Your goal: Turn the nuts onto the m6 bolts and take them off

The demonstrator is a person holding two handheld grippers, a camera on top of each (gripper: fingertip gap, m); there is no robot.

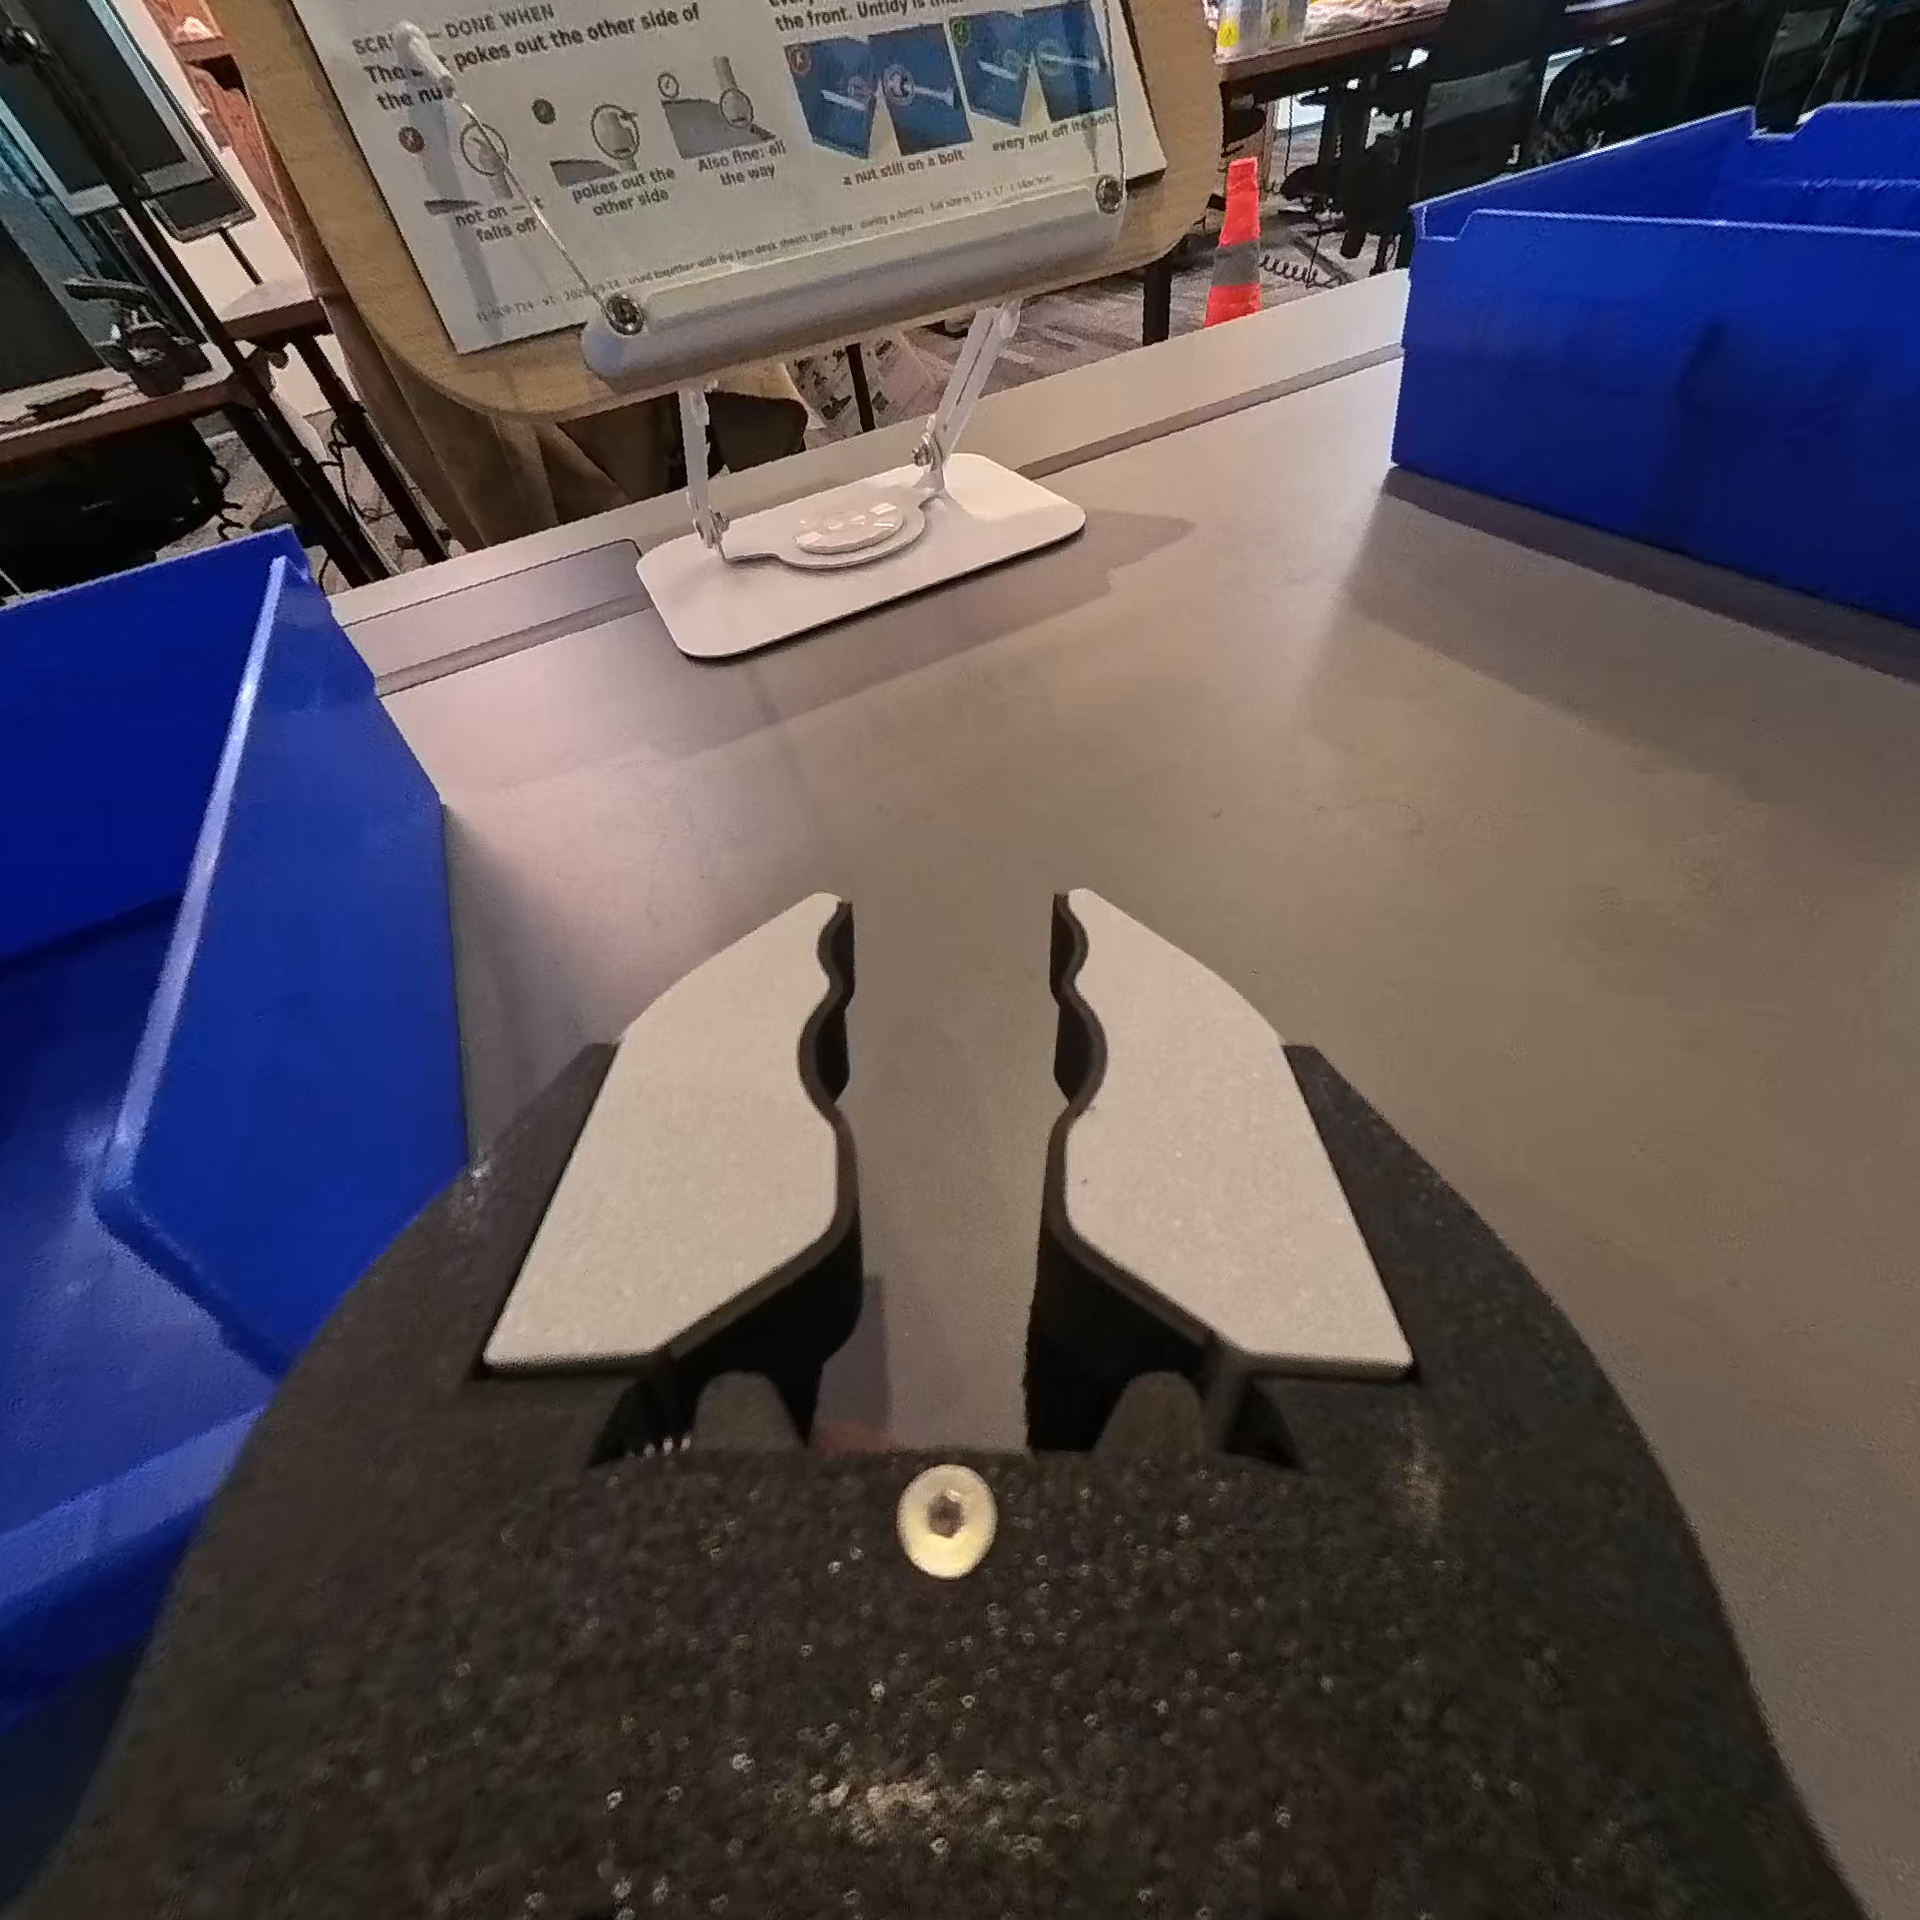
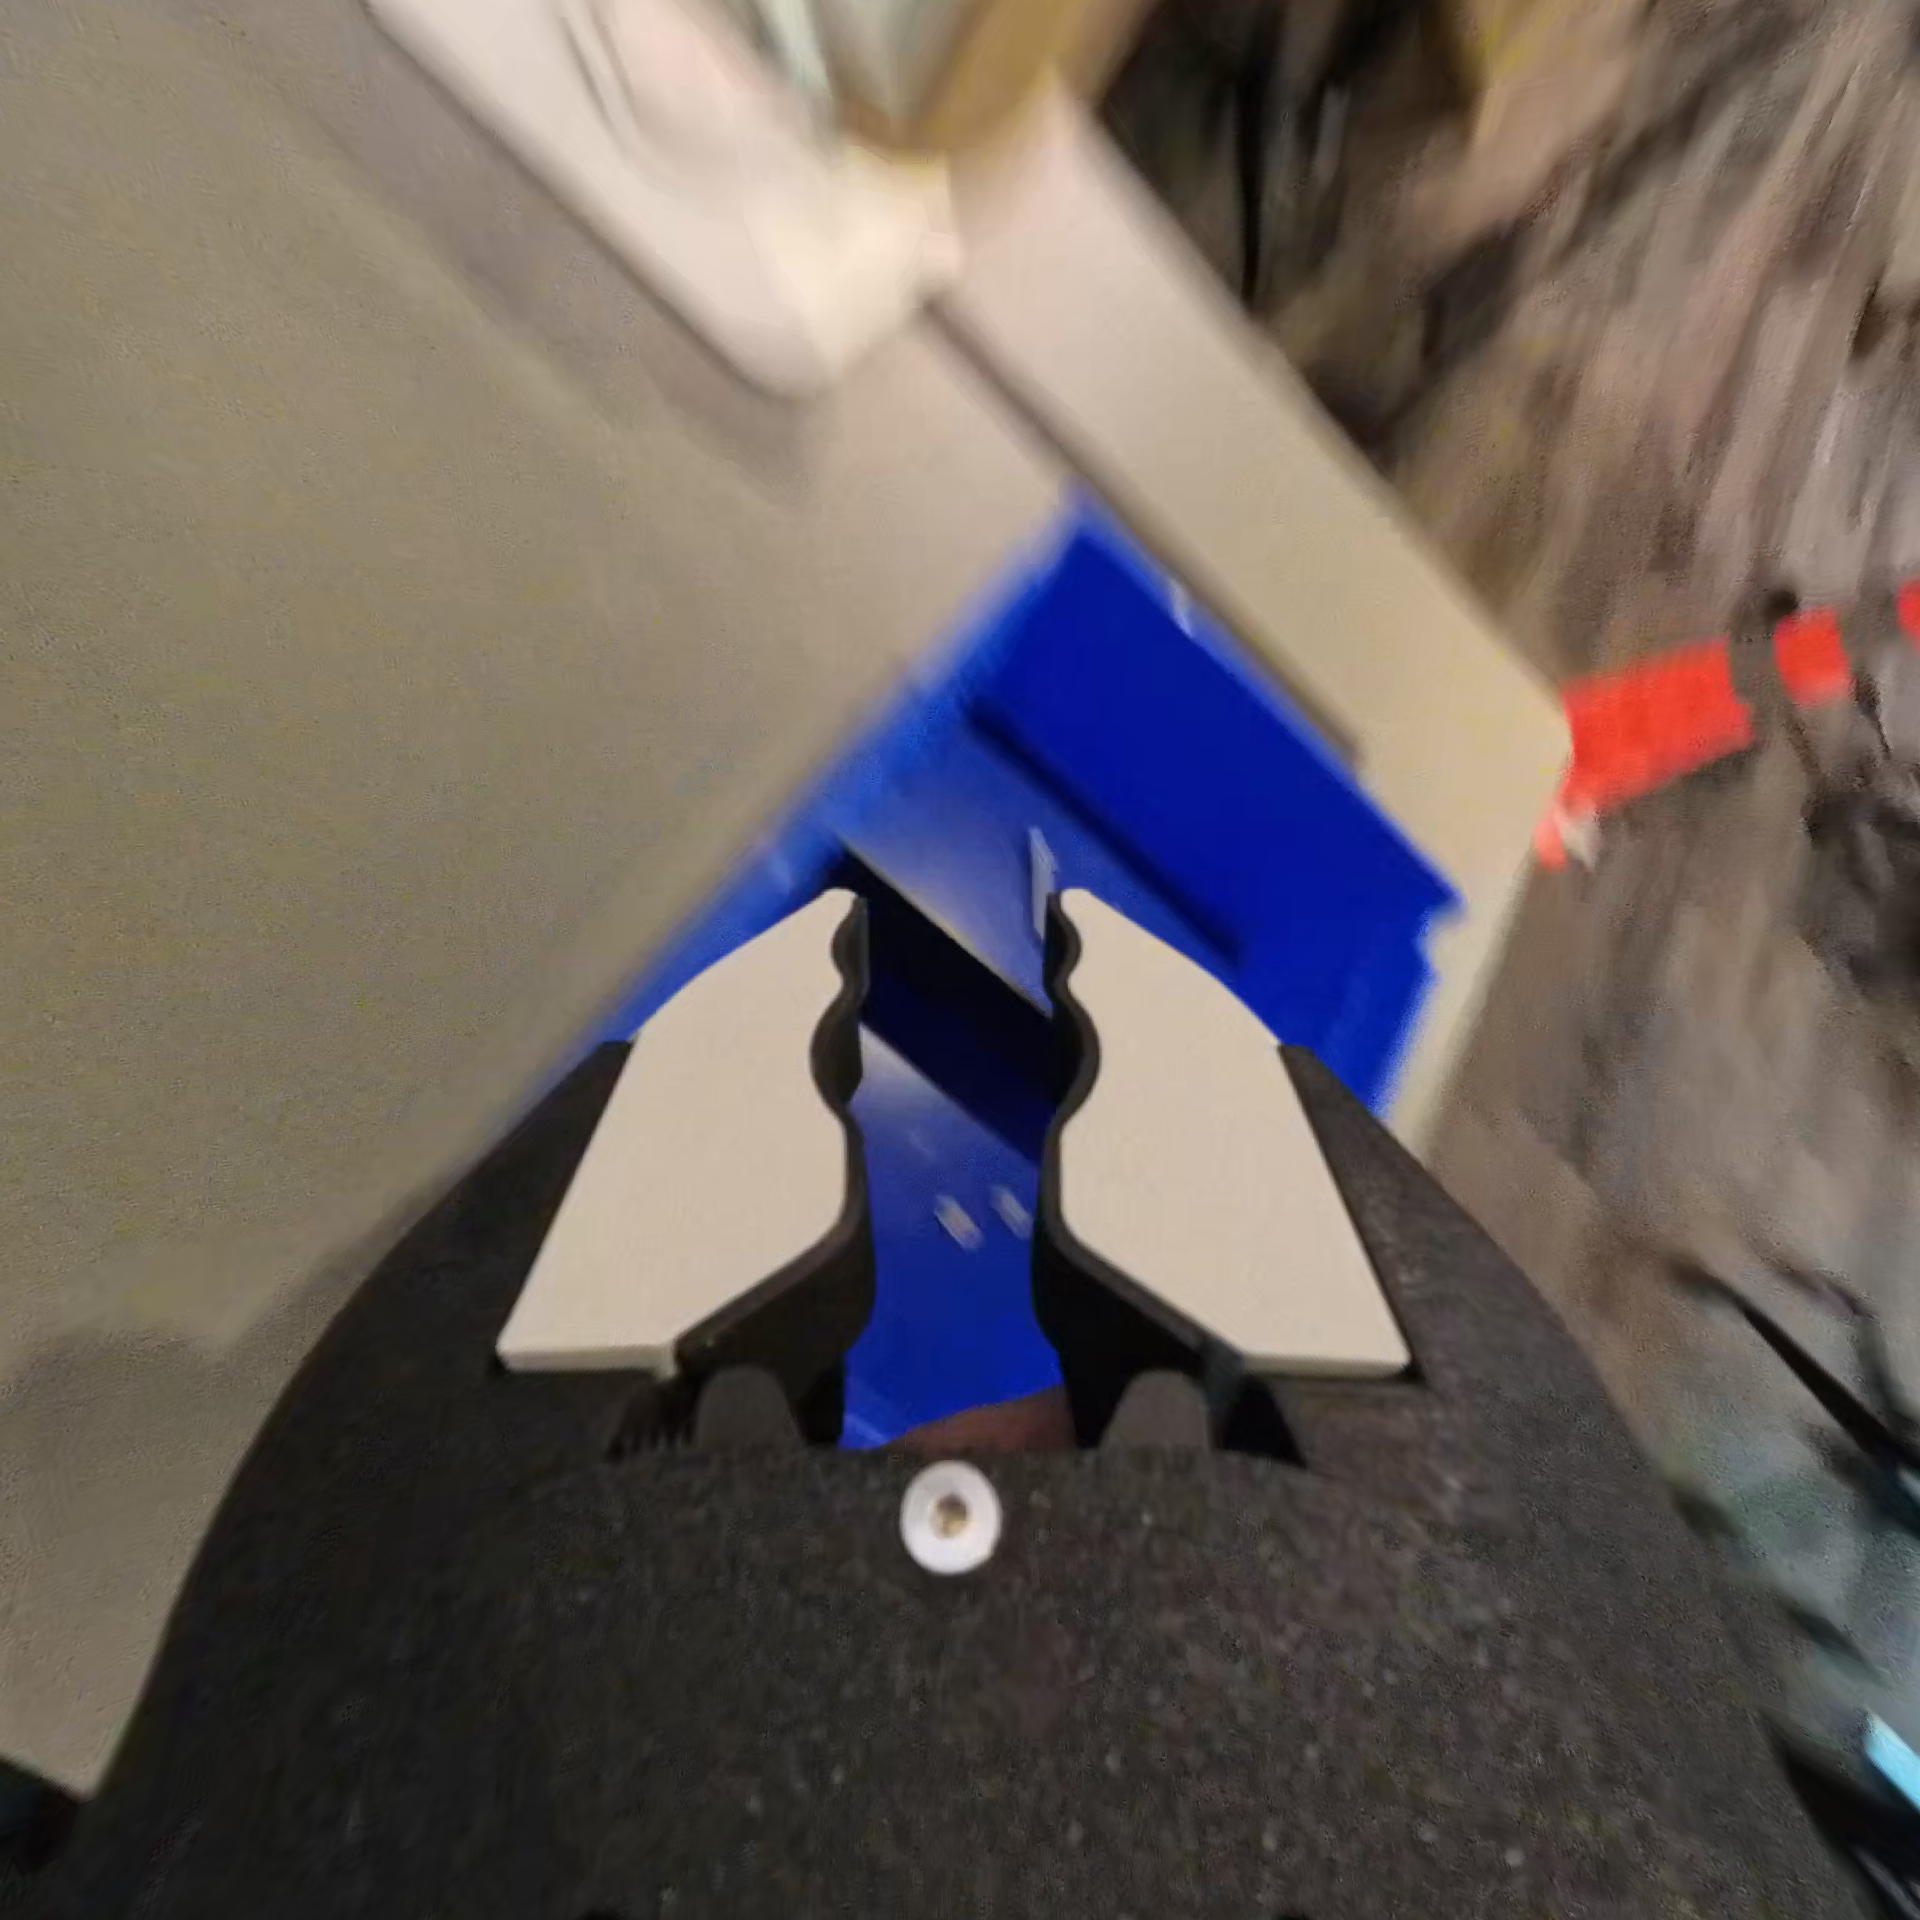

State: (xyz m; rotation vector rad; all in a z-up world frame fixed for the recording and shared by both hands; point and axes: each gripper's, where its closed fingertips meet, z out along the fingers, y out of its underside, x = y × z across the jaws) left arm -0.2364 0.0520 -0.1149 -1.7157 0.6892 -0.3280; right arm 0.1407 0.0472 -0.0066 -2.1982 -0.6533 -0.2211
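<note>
My left gripper (image 1: 953,914) is open and empty above the bare grey table (image 1: 1195,790), with a blue bin (image 1: 239,935) close on its left. My right gripper (image 2: 954,914) is open and empty, tilted above another blue bin (image 2: 1195,769). The right wrist view is blurred by motion. A few small pale pieces (image 2: 982,1216) lie on that bin's floor between the fingers; what they are I cannot tell. That same bin shows at the right in the left wrist view (image 1: 1662,395). No bolt or nut is clearly visible.
A white stand (image 1: 862,551) holding an instruction sheet (image 1: 727,145) sits at the table's far edge. An orange cone (image 1: 1236,244) stands on the floor behind, also blurred in the right wrist view (image 2: 1662,717). The table's edge (image 2: 1403,644) runs beside the right bin. The left gripper's tips are roughly 40 cm from the right gripper's.
</note>
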